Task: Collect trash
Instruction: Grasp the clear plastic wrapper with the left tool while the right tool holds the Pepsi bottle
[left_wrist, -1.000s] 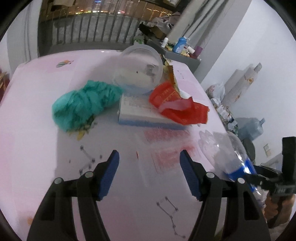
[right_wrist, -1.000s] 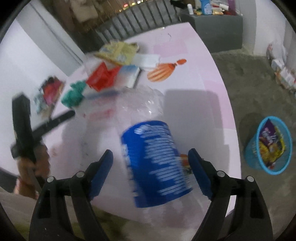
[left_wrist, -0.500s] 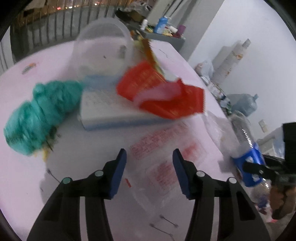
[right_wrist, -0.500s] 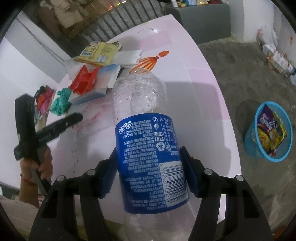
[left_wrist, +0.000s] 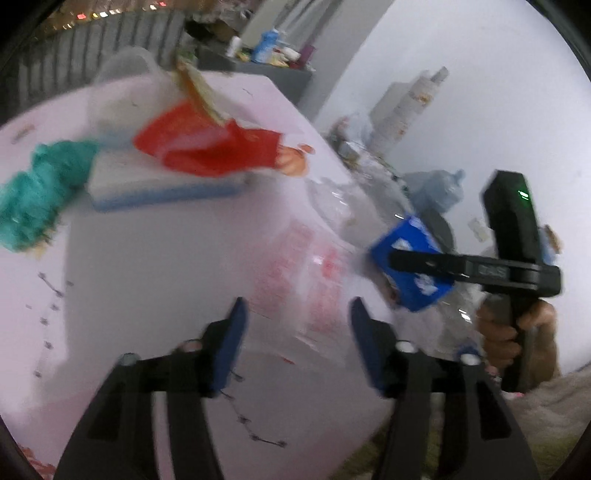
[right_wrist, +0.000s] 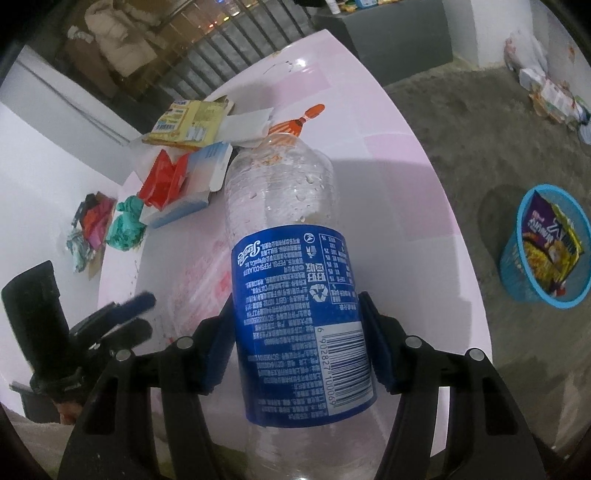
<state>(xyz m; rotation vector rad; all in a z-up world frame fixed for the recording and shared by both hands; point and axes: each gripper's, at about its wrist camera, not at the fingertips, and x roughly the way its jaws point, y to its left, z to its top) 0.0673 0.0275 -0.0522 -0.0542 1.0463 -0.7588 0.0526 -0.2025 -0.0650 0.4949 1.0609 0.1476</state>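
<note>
A clear plastic bottle with a blue label is gripped at the label by my right gripper, both pads pressing on it, over the pink table. In the left wrist view the same bottle shows at the right, in the gripper held by a hand. My left gripper hovers over a clear wrapper with red print; its jaws are opening and hold nothing. Farther back lie a red wrapper, a teal crumpled wad and a white and blue box.
A blue bin with a snack packet inside stands on the floor to the right of the table. A yellow packet and white paper lie at the table's far side. A clear tub stands behind the box. Clutter lines the walls.
My right gripper has closed its pads onto the bottle, which sat loose between them before. My left gripper has swung right toward the table edge, narrowing its jaws and then widening them.
</note>
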